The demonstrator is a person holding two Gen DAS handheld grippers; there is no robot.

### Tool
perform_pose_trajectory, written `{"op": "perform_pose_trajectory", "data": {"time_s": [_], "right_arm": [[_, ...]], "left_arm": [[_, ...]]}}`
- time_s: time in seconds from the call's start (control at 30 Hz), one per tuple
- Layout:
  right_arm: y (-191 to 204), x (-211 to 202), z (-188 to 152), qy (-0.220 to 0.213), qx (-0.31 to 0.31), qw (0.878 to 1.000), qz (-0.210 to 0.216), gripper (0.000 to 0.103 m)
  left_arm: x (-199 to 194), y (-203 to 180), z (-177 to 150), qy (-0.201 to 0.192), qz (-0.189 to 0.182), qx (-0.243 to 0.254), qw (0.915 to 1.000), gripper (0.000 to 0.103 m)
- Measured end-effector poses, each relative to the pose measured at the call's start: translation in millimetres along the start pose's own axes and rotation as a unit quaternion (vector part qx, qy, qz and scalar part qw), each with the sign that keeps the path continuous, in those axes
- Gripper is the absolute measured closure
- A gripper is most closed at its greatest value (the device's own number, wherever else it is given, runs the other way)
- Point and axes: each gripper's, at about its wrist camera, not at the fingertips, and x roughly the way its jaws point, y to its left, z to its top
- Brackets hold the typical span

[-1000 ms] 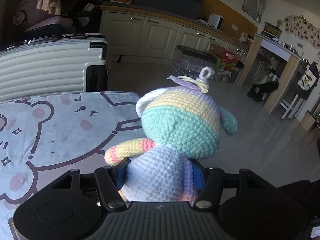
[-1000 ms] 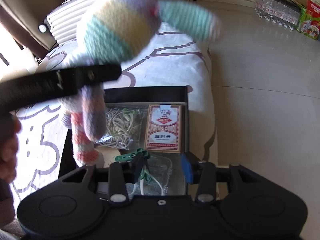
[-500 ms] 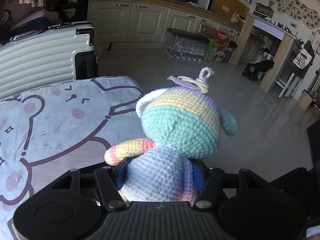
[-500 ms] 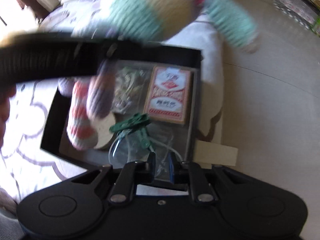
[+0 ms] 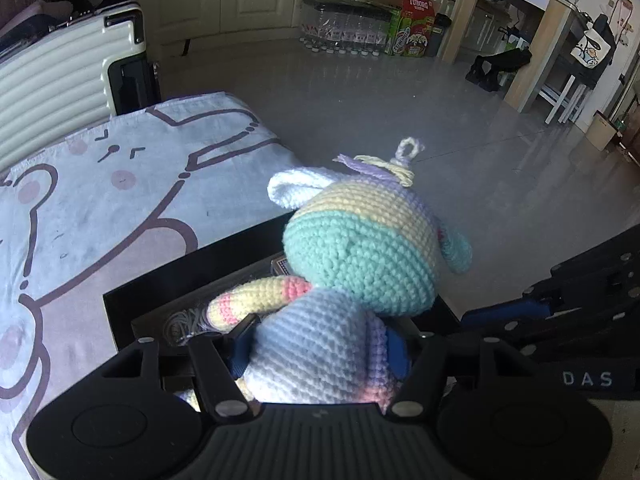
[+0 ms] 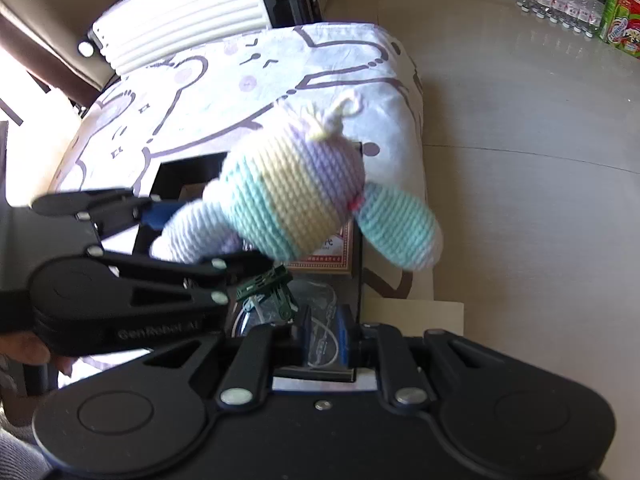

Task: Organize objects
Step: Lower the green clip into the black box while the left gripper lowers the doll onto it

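Toy [image 5: 360,264] sits clamped in our left gripper [image 5: 320,350] above the box [image 5: 172,276] at the bed's [image 5: 120,184] edge; our right gripper [image 6: 323,336] pinches a bag [image 6: 320,300].

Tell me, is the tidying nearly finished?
Partly. The cards, green clip and a bag of cable already lie in the black box. The left gripper holds the knitted toy above the box, not yet inside. The right gripper is nearly shut at the box's near edge; whether it grips anything is unclear.
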Motion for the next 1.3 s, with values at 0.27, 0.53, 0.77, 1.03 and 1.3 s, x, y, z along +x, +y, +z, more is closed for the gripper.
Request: {"op": "perform_pose_trajectory", "data": {"time_s": [0.27,0.53,0.77,1.03,1.3], "right_arm": [[-10,-12,0,-0.033,0.027,0.999,0.006,0.089],[-15,-24,3,-0.06,0.051,0.997,0.022,0.089],[-25,-42,3,-0.094,0.085,0.992,0.029,0.089],[-21,-49,2,-0.097,0.085,0.991,0.02,0.089],[-13,-51,-1,-0.098,0.075,0.992,0.019,0.089]], "left_arm": [[-5,-1,4,0.017,0.008,-0.012,0.9998,0.037],[-29,13,7,0.001,-0.029,-0.078,0.9965,0.038],[-37,22,2,0.016,-0.067,-0.12,0.9904,0.038],[-45,17,-7,0.03,-0.068,-0.084,0.9937,0.038],[-34,30,-8,0.036,-0.053,-0.115,0.9912,0.038]]}}
